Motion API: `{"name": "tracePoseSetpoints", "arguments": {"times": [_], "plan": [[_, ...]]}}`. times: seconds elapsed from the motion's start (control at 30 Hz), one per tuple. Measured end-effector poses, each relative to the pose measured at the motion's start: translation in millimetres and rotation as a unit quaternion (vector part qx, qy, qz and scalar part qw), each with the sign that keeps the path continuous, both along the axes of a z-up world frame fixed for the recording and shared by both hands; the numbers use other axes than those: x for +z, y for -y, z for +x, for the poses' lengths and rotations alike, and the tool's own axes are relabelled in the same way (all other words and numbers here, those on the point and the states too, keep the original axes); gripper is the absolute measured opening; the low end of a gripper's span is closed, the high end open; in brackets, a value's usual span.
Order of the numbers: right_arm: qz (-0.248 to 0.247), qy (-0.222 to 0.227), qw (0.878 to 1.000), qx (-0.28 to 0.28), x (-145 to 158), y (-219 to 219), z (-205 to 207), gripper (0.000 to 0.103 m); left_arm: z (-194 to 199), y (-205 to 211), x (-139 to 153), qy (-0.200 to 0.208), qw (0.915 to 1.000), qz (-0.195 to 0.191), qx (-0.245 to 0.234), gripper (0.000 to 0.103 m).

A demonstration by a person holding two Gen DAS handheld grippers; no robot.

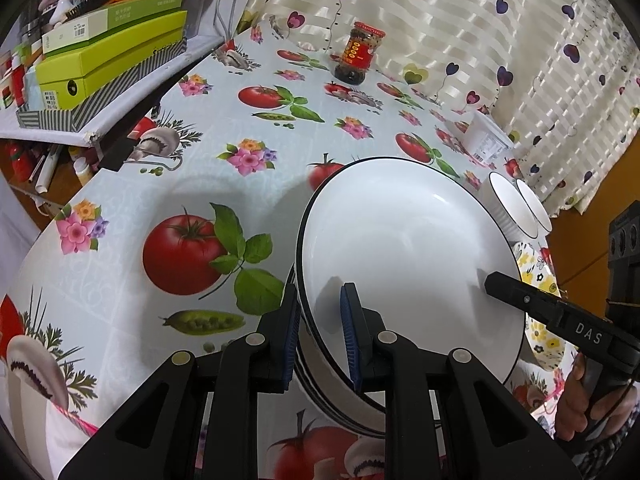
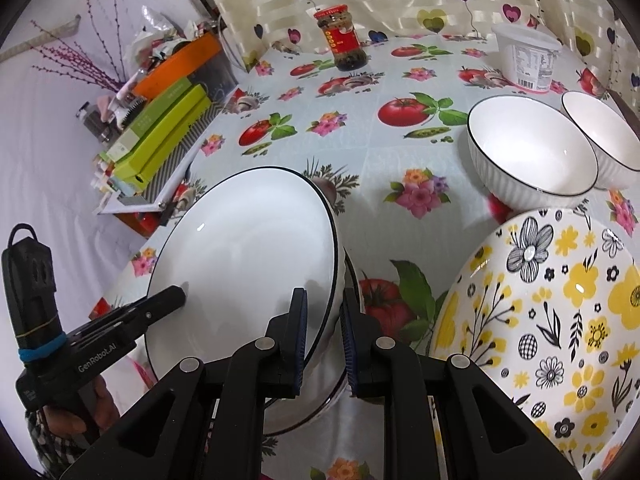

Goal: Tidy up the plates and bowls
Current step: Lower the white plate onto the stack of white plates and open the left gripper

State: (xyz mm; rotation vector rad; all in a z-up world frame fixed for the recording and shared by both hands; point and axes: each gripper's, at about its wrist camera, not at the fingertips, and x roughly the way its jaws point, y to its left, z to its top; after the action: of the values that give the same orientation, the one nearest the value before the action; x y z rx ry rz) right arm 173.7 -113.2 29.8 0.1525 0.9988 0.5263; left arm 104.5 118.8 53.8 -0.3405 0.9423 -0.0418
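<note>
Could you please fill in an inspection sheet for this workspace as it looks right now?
Surface: table under a vegetable-and-flower print oilcloth.
Job's things: stack of white black-rimmed plates; two white ribbed bowls side by side; yellow-flowered plate.
Clutter: red-labelled sauce jar; white plastic tub; green boxes on a side shelf.
Grippers: left gripper and right gripper each clamp an opposite rim of the stack.
Cables: pale cords near the curtain.
Surroundings: heart-print curtain.
</note>
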Motion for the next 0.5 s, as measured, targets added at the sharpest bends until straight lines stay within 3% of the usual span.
{"name": "tracePoseSetpoints", "arguments": {"times": [0.5], "plan": [[-0.022,0.024,0.999,0.001,-3,-4,-20,0.016,-11,3,-4,-0.005,0.9999,0.013,0.001,0.021]]}}
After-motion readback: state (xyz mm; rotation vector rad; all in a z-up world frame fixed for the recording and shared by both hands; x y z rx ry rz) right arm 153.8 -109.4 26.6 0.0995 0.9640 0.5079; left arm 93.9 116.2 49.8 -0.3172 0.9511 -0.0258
